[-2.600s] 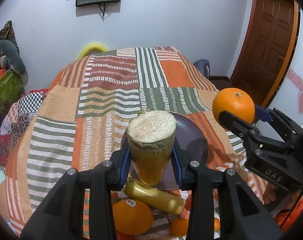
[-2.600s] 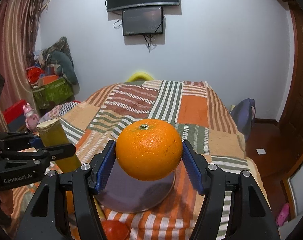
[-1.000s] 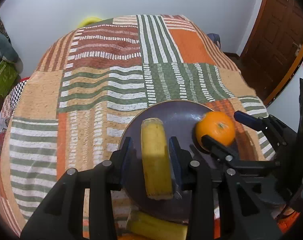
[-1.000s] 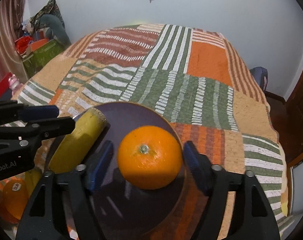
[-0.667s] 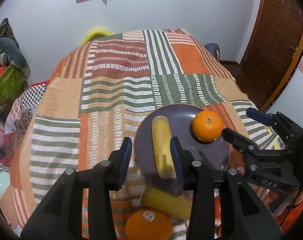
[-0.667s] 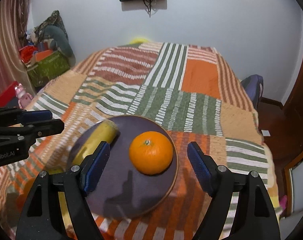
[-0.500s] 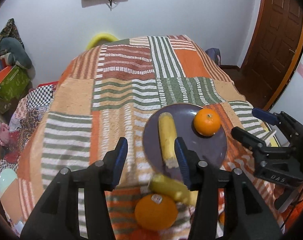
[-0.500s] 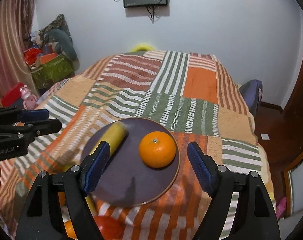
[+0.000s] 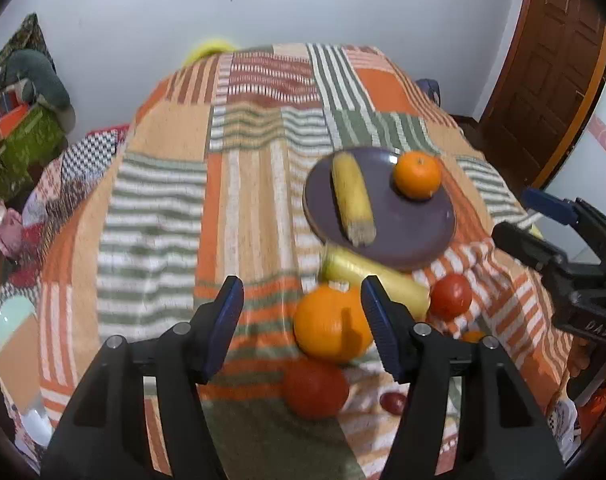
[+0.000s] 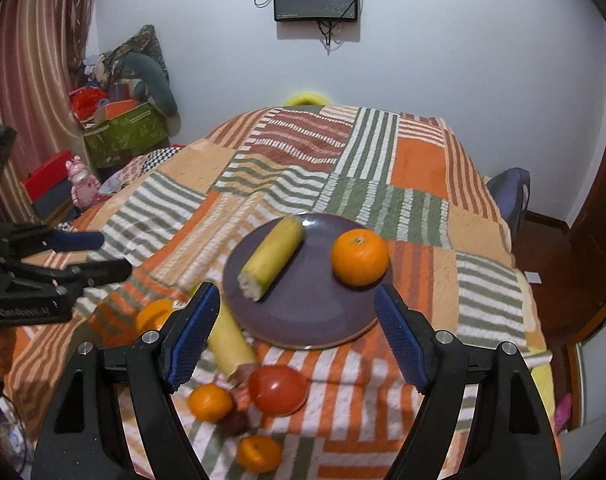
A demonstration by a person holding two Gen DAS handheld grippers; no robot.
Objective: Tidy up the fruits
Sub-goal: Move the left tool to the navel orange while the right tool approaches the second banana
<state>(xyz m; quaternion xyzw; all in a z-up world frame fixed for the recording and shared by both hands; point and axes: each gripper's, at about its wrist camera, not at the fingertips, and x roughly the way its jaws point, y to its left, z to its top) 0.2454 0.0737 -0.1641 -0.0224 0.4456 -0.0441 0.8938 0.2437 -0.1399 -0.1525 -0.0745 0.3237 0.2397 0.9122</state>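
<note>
Item: purple plate (image 10: pixel 303 320), sitting on the striped patchwork cover (image 9: pixel 163 200) of what appears to be a bed, now carrying two pieces: a yellow cut banana-like fruit (image 10: pixel 273 258) lying toward 10 o'clock on the plate and an orange (image 10: pixel 359 257) resting toward 2 o'clock, apart from each other. Change noted: both pieces, held in the tongs shortly before, are now lying free on the plate, and both hands are pulling back from it. Left tongs (image 9: pixel 303 312): jaws have just been opening, now standing about half spread, gripping nothing; a large loose orange (image 9: pixel 331 325) is only showing behind the gap. Right tongs (image 10: pixel 295 316): jaws are standing wide, nothing between the pads. Outstanding stock, lying off the plate at its 6 to 7 o'clock edge: a second yellow fruit (image 10: pixel 231 344) just beside the rim, a red tomato-like fruit (image 10: pixel 278 389), two small oranges (image 10: pixel 211 402) and (image 10: pixel 259 453), and a small dark fruit, too blurred to name. Judgement: two placements are looking complete; the remaining cluster is waiting to be collected, the large orange being nearest the left tongs.
</note>
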